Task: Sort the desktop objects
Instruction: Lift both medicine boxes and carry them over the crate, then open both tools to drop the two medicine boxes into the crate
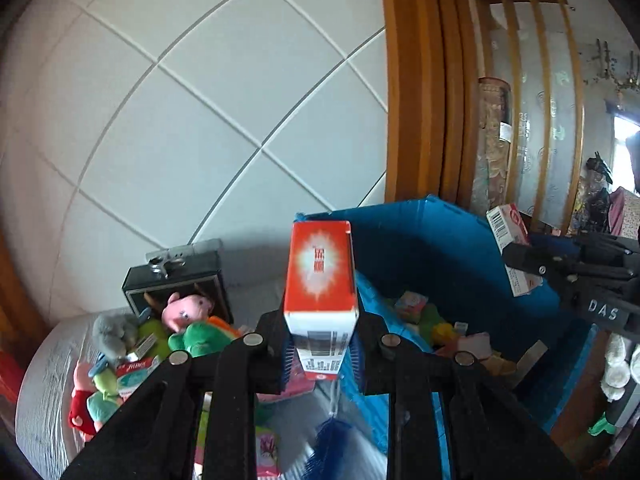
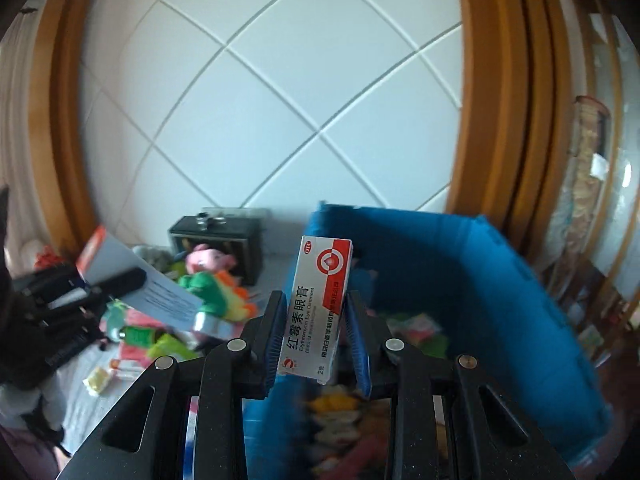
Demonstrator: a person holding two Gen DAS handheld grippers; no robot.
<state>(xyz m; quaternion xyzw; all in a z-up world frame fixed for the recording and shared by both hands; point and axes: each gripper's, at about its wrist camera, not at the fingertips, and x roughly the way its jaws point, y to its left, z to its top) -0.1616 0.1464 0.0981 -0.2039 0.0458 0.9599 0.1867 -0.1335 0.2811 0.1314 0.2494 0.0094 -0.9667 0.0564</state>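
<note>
The left gripper (image 1: 321,354) clamps an upright orange-and-white box (image 1: 320,280) beside the blue bin (image 1: 460,248), above scattered plush toys (image 1: 188,320).

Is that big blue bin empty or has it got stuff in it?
Not empty: the blue bin holds a jumble of colourful small items on its floor.

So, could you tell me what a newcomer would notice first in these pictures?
Each gripper pinches a box upright: the left gripper an orange-and-white box, the right gripper a red-and-white ointment box. Behind them gapes a blue bin, with plush toys heaped left of it.
</note>
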